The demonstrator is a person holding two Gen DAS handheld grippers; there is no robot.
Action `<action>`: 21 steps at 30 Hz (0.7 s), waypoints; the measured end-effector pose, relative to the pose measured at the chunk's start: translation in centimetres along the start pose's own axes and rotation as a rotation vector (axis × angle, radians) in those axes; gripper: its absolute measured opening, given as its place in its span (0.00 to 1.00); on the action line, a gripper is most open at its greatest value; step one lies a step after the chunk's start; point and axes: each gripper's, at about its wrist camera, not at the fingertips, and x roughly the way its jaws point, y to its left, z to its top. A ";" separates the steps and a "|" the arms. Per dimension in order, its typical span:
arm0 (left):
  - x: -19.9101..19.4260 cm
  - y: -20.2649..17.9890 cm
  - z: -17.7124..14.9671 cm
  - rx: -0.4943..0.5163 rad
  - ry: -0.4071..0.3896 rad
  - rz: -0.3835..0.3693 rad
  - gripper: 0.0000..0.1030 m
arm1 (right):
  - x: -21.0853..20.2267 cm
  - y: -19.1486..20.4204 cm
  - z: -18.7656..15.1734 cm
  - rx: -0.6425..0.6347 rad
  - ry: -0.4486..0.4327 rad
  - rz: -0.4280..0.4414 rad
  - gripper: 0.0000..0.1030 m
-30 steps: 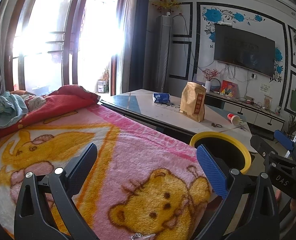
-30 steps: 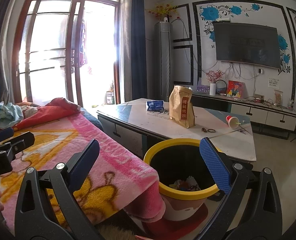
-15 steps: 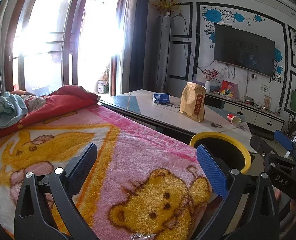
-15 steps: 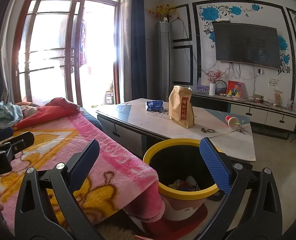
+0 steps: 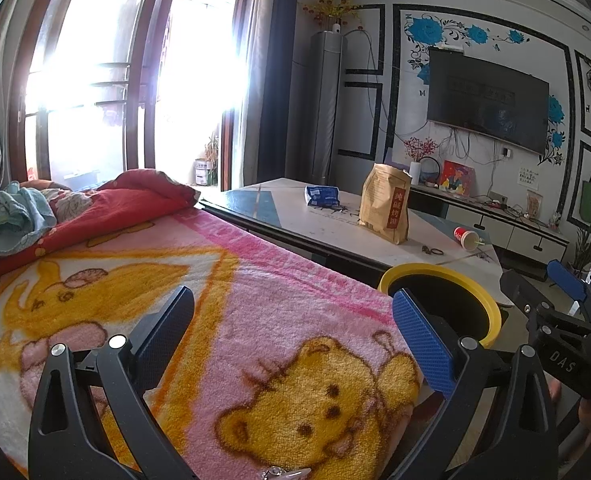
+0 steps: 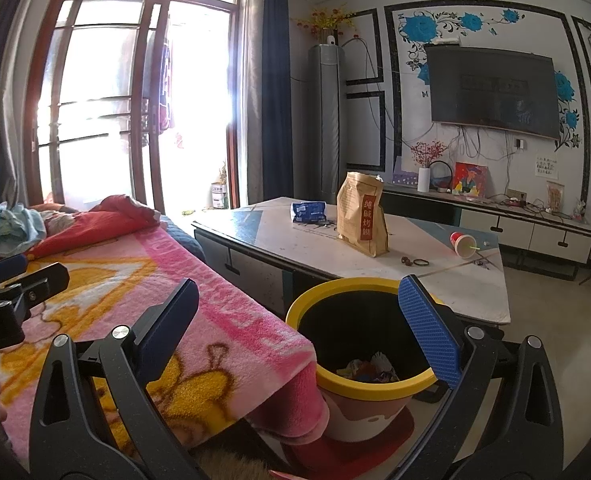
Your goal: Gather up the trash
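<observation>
Nothing has moved: both hand-held grippers, left (image 5: 291, 334) and right (image 6: 299, 320), hang released and empty. Paper cup (image 6: 464, 243) lies toppled on the table (image 6: 447, 280) beyond the bin (image 6: 375, 384), ahead-right, nearer the right.

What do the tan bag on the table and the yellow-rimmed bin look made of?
The bag looks like matte kraft paper: it stands stiffly, with creased sides and a crumpled top. The bin is probably plastic: smooth moulded yellow rim, slight sheen.
</observation>
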 end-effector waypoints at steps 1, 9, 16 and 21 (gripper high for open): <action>0.0 -0.1 0.0 0.004 0.001 0.003 0.94 | 0.0 0.0 0.0 0.001 0.000 0.001 0.89; 0.2 0.0 0.3 -0.014 0.023 0.003 0.94 | 0.6 0.8 1.4 0.028 0.007 0.031 0.89; -2.8 9.2 -0.3 -0.133 0.055 0.219 0.94 | 1.9 10.4 4.2 -0.029 0.069 0.360 0.89; -6.6 21.7 -2.5 -0.281 0.170 0.584 0.94 | 2.8 25.4 3.0 -0.163 0.271 0.681 0.89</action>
